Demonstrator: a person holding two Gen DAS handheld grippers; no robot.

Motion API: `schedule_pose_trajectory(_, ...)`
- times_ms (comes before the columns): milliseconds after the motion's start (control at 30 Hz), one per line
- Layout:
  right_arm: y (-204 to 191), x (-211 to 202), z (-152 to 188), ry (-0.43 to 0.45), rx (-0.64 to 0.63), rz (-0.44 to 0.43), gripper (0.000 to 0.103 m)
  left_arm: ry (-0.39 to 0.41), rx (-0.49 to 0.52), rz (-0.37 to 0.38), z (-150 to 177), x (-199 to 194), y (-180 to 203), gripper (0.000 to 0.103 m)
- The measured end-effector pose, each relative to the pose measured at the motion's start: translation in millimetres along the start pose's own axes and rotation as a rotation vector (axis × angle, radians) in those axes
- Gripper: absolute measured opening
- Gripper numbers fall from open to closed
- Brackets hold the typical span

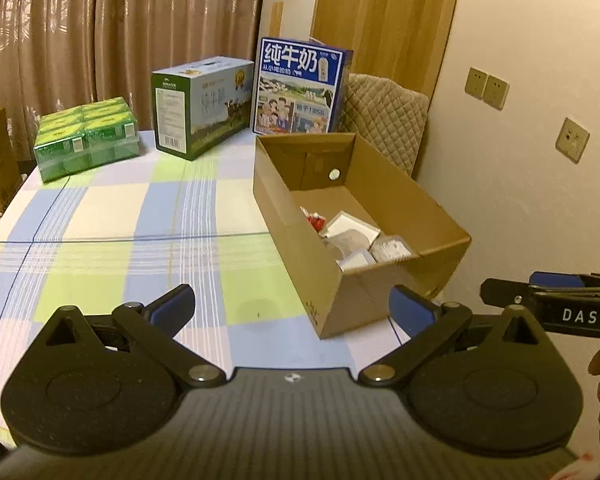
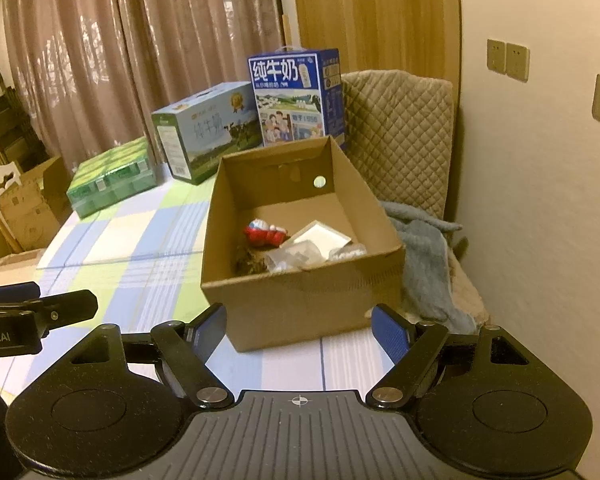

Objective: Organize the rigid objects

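Observation:
An open cardboard box stands on the checked tablecloth at the table's right side. Inside lie a red toy figure, a white flat box, clear packets and a dark clump. My left gripper is open and empty, low over the cloth just left of the box's near corner. My right gripper is open and empty in front of the box's near wall; it also shows in the left wrist view.
At the table's back stand a green shrink-wrapped pack, a green-white milk carton case and a blue milk case. A quilted chair with a grey cloth is right of the box. Cardboard boxes sit on the floor at left.

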State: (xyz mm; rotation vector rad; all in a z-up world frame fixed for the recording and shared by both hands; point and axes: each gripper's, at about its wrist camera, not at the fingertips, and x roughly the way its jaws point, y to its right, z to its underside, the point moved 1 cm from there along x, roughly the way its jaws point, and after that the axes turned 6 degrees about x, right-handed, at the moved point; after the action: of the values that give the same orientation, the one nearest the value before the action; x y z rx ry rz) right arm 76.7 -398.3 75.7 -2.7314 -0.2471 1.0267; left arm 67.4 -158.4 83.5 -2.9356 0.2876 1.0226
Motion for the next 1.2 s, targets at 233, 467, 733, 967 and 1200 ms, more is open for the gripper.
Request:
schedule_pose_trajectory(233, -2, 2, 16, -0.03, 0.012, -0.015, 0.077, -0.026, 0.012, 0.0, 12, 1, 1, 0.102)
schedule_pose_trajectory(467, -2, 4, 21, -0.04, 0.017, -0.013, 0.077, -0.052, 0.01, -0.012, 18, 7, -1, 0.102)
schedule_pose_trajectory(733, -2, 7, 20, -0.042, 0.017, -0.016, 0.077, -0.065, 0.003, -0.017, 19, 11, -3, 0.102)
schedule_pose_trajectory(967, -2, 7, 20, -0.041, 0.016, -0.014, 0.077, -0.068, 0.003, -0.012, 20, 14, -4, 0.102)
schedule_pose_trajectory(1200, -2, 8, 20, -0.043, 0.016, -0.016, 0.077, -0.074, -0.002, -0.008, 21, 17, -6, 0.102)
